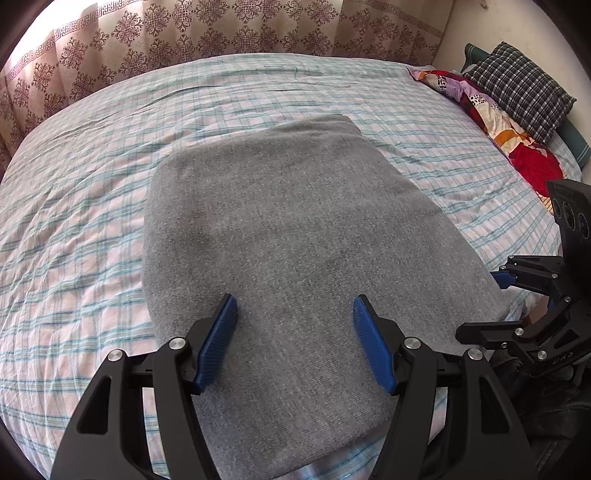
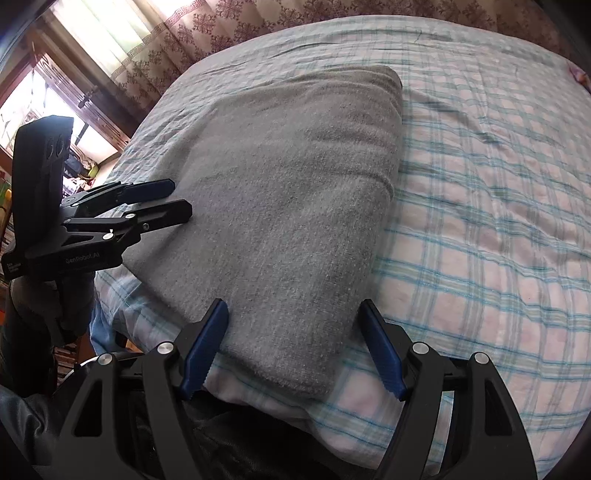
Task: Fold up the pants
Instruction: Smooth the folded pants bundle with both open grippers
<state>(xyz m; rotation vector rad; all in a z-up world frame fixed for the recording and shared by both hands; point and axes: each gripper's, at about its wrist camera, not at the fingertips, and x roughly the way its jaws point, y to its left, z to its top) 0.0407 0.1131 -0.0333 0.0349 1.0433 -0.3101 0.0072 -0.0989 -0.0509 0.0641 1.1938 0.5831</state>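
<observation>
The grey pants (image 1: 295, 240) lie folded into a thick rectangular stack on the plaid bed sheet (image 1: 74, 229), near the bed's front edge. My left gripper (image 1: 294, 306) is open and empty, its blue pads just over the stack's near end. My right gripper (image 2: 293, 314) is open and empty over the stack's near right corner (image 2: 295, 240). Each gripper shows in the other's view: the right one (image 1: 498, 277) at the stack's right edge, the left one (image 2: 177, 203) at its left edge.
A checked pillow (image 1: 524, 88) and a colourful red quilt (image 1: 517, 144) lie at the bed's far right. A patterned curtain (image 1: 221, 26) hangs behind the bed. A bright window (image 2: 55, 85) is at the left. The bed's front edge (image 2: 280, 402) is right below my grippers.
</observation>
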